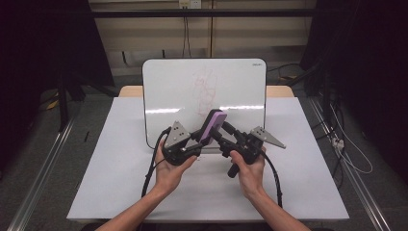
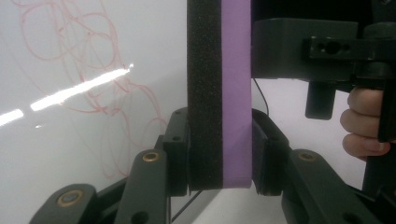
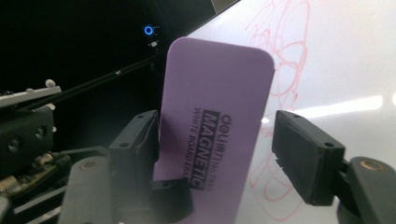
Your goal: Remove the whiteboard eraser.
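High view: purple eraser (image 1: 212, 126) at frame centre, held up before the whiteboard (image 1: 204, 98), between left gripper (image 1: 199, 140) and right gripper (image 1: 222, 130). Left gripper view: jaws clamped on eraser's lower end, foam side left; red scribble (image 2: 88, 70) upper left. Right gripper view: jaws apart either side of eraser's printed face, right jaw clear of it.

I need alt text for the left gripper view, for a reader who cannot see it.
The left gripper clamps a whiteboard eraser, purple with a black felt side, upright between its two black jaws. Behind it is a whiteboard with red scribbles; at the right edge, the fingers of the person's other hand hold the right gripper.
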